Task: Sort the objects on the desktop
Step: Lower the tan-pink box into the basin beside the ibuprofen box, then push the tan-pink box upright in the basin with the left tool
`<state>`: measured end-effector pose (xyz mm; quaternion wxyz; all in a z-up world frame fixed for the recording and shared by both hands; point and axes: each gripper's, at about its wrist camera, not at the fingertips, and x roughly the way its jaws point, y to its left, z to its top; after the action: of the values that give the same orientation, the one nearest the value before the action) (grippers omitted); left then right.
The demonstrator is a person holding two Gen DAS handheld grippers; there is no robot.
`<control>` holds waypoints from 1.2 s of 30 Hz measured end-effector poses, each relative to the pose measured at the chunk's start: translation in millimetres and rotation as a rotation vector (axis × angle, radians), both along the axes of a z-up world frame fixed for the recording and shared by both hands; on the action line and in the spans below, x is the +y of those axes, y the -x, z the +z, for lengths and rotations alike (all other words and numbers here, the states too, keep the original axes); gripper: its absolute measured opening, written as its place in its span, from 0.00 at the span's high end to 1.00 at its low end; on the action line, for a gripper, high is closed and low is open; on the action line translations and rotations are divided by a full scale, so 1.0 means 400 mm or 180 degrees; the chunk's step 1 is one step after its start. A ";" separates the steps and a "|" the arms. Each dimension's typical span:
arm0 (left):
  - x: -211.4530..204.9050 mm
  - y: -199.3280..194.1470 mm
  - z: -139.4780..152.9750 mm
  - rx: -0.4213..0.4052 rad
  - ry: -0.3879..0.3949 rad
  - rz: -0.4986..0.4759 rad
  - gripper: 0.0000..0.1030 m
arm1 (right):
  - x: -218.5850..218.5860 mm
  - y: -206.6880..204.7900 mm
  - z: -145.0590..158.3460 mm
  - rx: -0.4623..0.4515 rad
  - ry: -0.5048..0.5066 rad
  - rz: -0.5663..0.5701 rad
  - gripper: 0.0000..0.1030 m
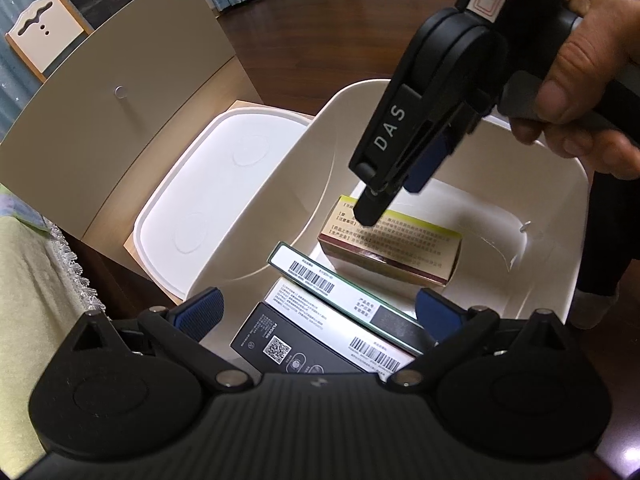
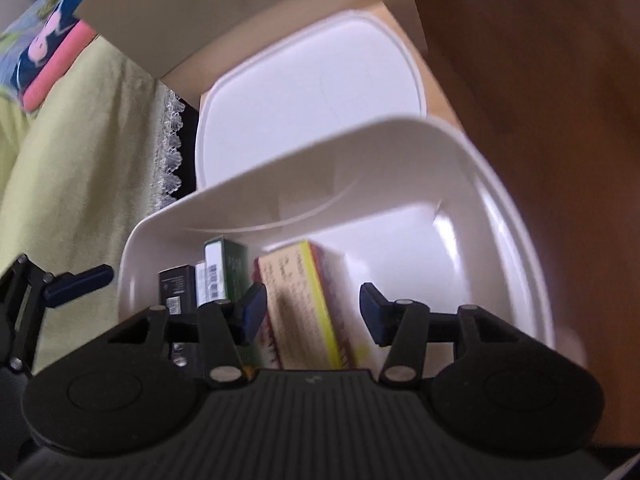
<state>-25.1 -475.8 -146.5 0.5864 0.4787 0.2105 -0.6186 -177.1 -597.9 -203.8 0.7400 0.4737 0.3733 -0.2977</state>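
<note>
A white plastic bin (image 1: 560,240) holds several boxes. A brown and yellow medicine box (image 1: 392,248) lies on the bin's floor. A black box (image 1: 280,344), a white box (image 1: 320,320) and a green-edged box (image 1: 340,292) lean together at the near side. My left gripper (image 1: 320,312) hangs open over these three, and its pads press on nothing. My right gripper (image 1: 388,196), held by a hand (image 1: 580,80), hovers just above the medicine box (image 2: 304,304). The right gripper (image 2: 312,312) is open, its pads standing clear of that box on both sides.
A white bin lid (image 1: 240,184) lies flat on a pale wooden surface behind the bin. A beige cabinet panel (image 1: 120,80) stands beyond it. A yellow-green bedcover with a lace edge (image 1: 36,300) is on the left. Dark wood floor (image 1: 340,20) lies farther back.
</note>
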 end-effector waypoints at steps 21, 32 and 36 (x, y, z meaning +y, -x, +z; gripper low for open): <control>-0.001 0.001 0.000 -0.0008 -0.0005 -0.0014 0.00 | 0.010 0.021 -0.066 -0.0159 -0.0517 -0.0187 0.46; -0.001 0.000 0.000 -0.0001 -0.0012 -0.0010 0.00 | 0.009 0.018 -0.077 -0.0162 -0.0569 -0.0211 0.46; 0.000 0.000 -0.001 0.0001 -0.0013 -0.0019 0.00 | 0.007 0.017 -0.078 -0.0141 -0.0561 -0.0223 0.46</control>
<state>-25.1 -475.8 -146.8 0.5835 0.4804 0.2105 -0.6200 -183.9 -595.1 -235.2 0.6926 0.5562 0.3648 -0.2789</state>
